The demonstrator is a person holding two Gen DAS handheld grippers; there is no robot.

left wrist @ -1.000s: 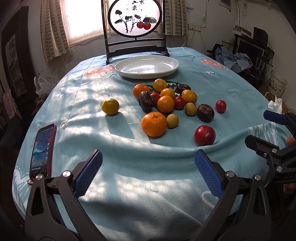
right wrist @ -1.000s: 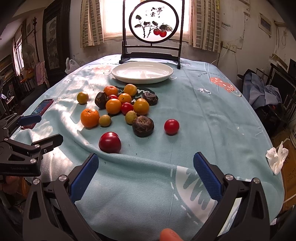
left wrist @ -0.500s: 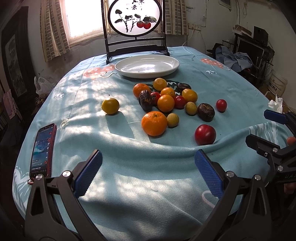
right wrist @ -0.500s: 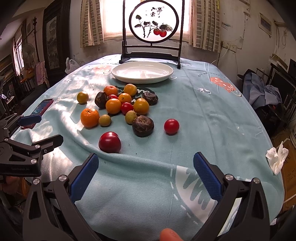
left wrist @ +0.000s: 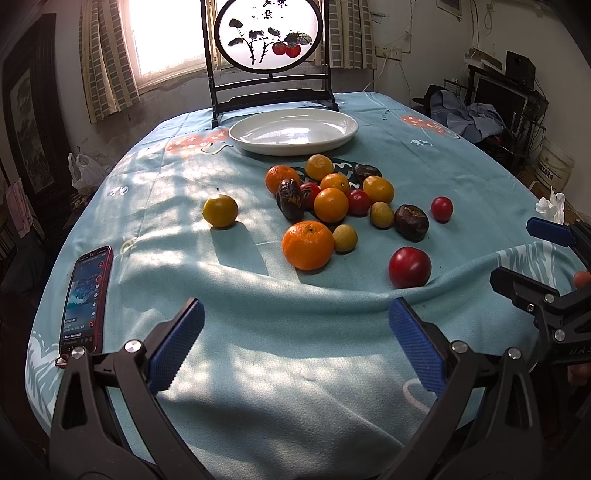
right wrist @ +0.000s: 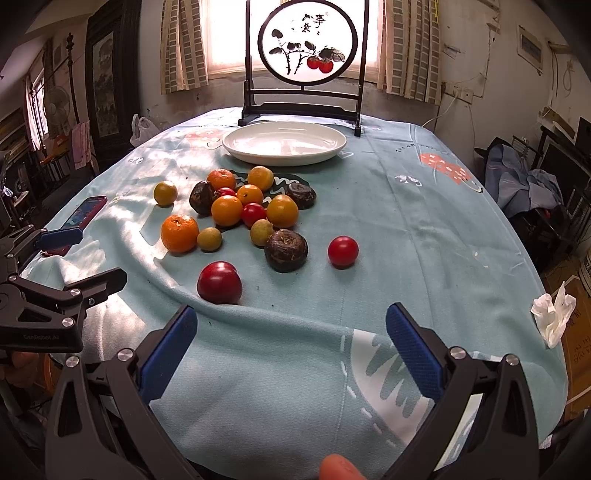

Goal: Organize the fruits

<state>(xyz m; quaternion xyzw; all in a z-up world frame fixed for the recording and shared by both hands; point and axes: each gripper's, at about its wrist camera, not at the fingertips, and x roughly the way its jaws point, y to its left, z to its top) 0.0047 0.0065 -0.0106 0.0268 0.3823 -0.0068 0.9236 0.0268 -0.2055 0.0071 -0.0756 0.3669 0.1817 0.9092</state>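
Several fruits lie in a loose cluster mid-table: a big orange (left wrist: pixel 307 244) (right wrist: pixel 180 233), a large red fruit (left wrist: pixel 409 267) (right wrist: pixel 219 282), a small red one (left wrist: pixel 441 208) (right wrist: pixel 342 251), dark wrinkled fruits (left wrist: pixel 411 222) (right wrist: pixel 286 250), and a lone yellow fruit (left wrist: pixel 220 211) (right wrist: pixel 165 192). An empty white plate (left wrist: pixel 332 137) (right wrist: pixel 325 153) sits beyond them. My left gripper (left wrist: pixel 295 343) is open and empty, near the table's front edge. My right gripper (right wrist: pixel 291 347) is open and empty, just short of the large red fruit.
A phone (left wrist: pixel 85 301) (right wrist: pixel 84 211) lies at the left edge of the blue tablecloth. A dark-framed round painted screen (left wrist: pixel 269 35) (right wrist: pixel 307 46) stands behind the plate. A crumpled tissue (right wrist: pixel 553 319) is at the right. Each gripper shows in the other's view (left wrist: pixel 546 273) (right wrist: pixel 55 266).
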